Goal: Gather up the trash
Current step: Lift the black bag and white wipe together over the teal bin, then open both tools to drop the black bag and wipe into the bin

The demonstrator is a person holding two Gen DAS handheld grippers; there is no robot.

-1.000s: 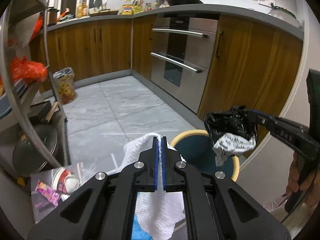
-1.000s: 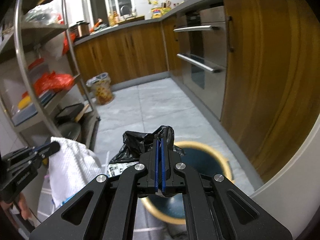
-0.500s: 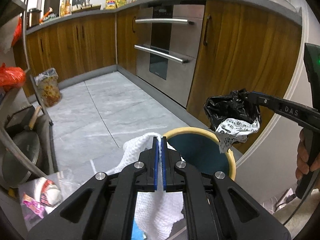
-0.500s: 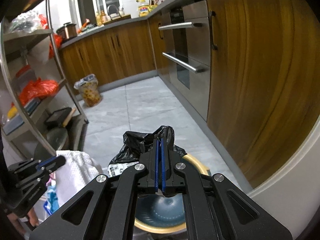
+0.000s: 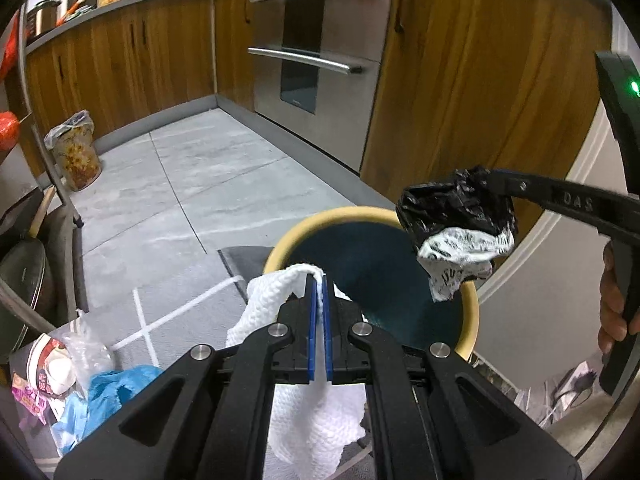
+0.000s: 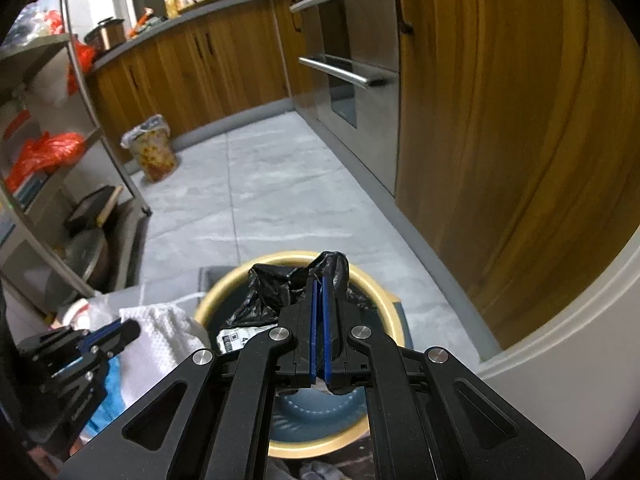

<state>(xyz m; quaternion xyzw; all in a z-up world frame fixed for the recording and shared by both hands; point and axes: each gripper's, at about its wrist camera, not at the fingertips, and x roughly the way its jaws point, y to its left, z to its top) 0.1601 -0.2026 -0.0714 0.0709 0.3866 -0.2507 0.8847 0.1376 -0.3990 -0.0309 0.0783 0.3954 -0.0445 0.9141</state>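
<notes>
Left wrist view: we carry two scraps to the bin.

Our left gripper [image 5: 319, 280] is clamped on the white paper towel [image 5: 312, 420]; our right gripper [image 6: 319, 284] pinches the black plastic wad [image 5: 456, 212]. Both hang over the yellow-rimmed bin [image 5: 468, 320] just ahead. We judge the drop comes next: open the jaws over its mouth.
</notes>
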